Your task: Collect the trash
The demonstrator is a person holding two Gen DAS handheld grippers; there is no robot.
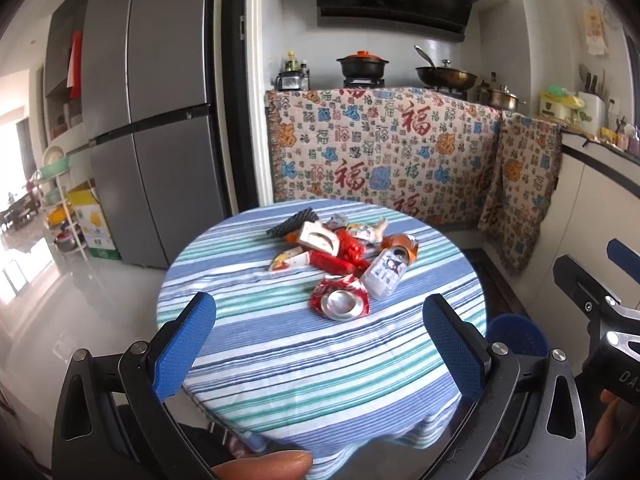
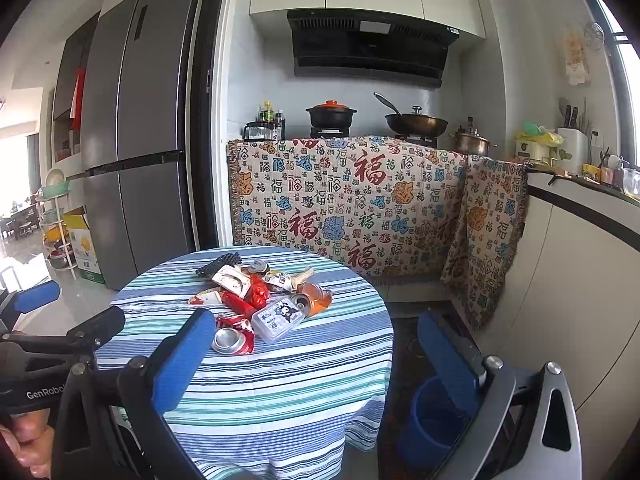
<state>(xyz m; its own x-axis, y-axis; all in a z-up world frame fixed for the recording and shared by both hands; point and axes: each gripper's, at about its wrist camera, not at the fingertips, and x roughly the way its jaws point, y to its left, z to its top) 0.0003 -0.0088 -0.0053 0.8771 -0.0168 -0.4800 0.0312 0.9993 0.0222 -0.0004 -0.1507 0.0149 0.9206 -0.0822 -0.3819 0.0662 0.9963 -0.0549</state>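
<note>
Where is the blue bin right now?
The blue plastic bin stands on the floor right of the round striped table, behind the right gripper's fingers; the left view shows only its rim.

A home kitchen — tall grey fridge [image 2: 136, 136], range hood [image 2: 370, 46], pots on the stove [image 2: 331, 114] — around a striped round table [image 2: 256, 380].

Left wrist view: we look forward and slightly down over the near edge of the round striped bench [image 1: 280, 360], close in, facing the stove wall.
Right wrist view: we sit further right and a little further back, facing the same wall, bench [image 2: 280, 392] left of centre.
Shared: both views take in the bench top, the refrigerator [image 1: 148, 120] and the patterned cloth [image 2: 352, 200].
</note>
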